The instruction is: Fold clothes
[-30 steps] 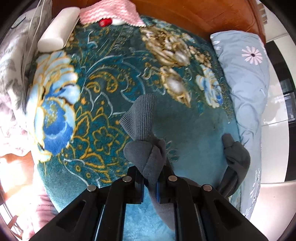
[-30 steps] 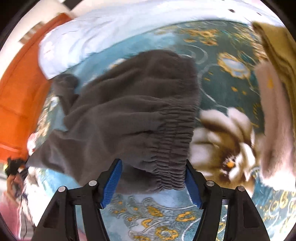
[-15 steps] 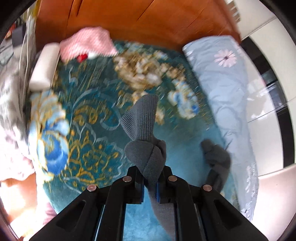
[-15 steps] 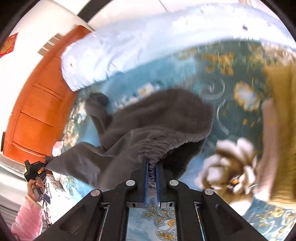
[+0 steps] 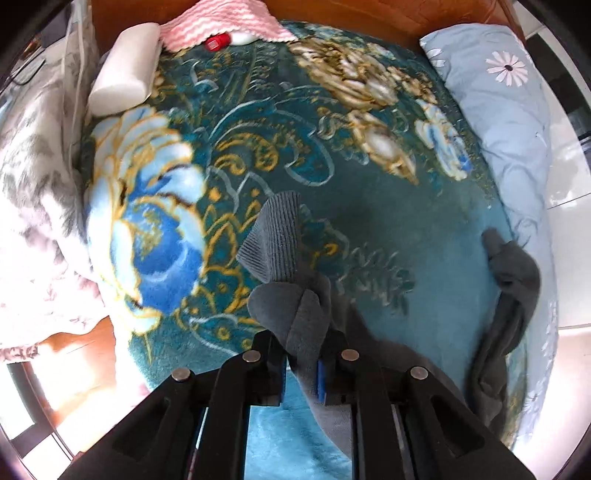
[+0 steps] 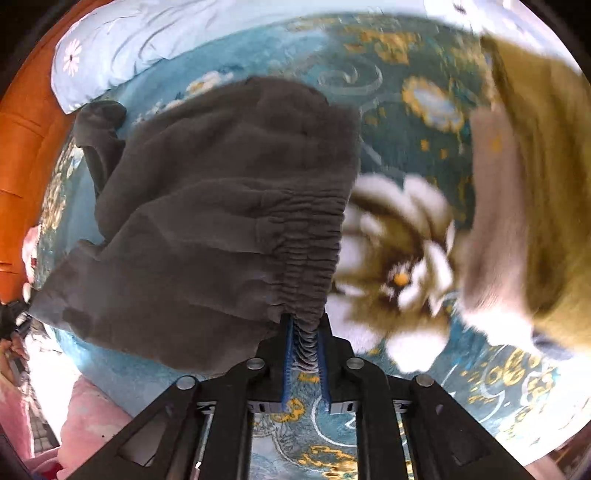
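Note:
A pair of grey trousers lies spread on the teal flowered blanket of a bed. My right gripper is shut on the gathered elastic waistband, which rises from its jaws. My left gripper is shut on one leg end, whose ribbed cuff stands up above the fingers. The other leg lies bunched at the right of the left wrist view, near the bed's edge.
A light blue pillow lies along one side of the bed. A white bolster and a pink knit cloth lie by the wooden headboard. Folded olive and beige clothes sit at the right of the right wrist view.
The right gripper went from open around the waistband to shut on it and has lifted and pulled it. The left gripper kept its hold on the cuff while swaying over the bed.

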Demonstrator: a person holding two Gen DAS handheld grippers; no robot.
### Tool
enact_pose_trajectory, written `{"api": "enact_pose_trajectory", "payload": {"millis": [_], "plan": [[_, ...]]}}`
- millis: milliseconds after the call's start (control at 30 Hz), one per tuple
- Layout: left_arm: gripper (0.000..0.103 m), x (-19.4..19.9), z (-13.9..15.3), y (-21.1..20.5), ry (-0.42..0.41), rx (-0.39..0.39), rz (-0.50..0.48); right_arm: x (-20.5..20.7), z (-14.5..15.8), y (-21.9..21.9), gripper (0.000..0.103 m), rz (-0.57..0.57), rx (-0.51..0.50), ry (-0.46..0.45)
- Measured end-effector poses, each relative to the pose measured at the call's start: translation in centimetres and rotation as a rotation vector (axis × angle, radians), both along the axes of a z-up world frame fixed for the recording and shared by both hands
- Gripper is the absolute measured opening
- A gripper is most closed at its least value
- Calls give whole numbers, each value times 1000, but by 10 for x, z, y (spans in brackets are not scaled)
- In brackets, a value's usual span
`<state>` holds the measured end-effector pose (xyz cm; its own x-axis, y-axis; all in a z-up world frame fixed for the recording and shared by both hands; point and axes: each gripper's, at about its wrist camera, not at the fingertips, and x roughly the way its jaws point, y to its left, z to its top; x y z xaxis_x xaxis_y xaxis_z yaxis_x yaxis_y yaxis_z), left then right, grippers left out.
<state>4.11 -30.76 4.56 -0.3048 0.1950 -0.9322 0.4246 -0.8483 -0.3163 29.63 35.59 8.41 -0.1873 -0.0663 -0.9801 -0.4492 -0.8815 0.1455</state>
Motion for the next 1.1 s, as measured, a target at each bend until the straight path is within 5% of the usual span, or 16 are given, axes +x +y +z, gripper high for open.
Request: {"api": "enact_pose_trajectory", "payload": {"millis": [33, 100, 233, 367, 633, 933, 1100], "plan": [[18, -3, 6, 1, 12, -9, -8, -4, 10, -2, 26, -3, 29, 16], [41, -9, 19, 2, 36, -45, -6, -13, 29, -5, 52, -16, 73, 65], [48, -10, 42, -11, 104, -30, 51, -37, 50, -21, 54, 20, 77, 149], [50, 1, 42, -18, 130, 52, 114, -78, 38, -56, 55, 62, -14, 162], [50, 34, 14, 11, 140, 236, 146, -226, 36, -159, 65, 252, -129, 267], [51, 49, 2, 19, 123, 266, 133, -370, 30, -264, 69, 531, 172, 281], [51, 48, -3, 7, 130, 292, 160, -410, 8, -261, 69, 448, 161, 258]]}}
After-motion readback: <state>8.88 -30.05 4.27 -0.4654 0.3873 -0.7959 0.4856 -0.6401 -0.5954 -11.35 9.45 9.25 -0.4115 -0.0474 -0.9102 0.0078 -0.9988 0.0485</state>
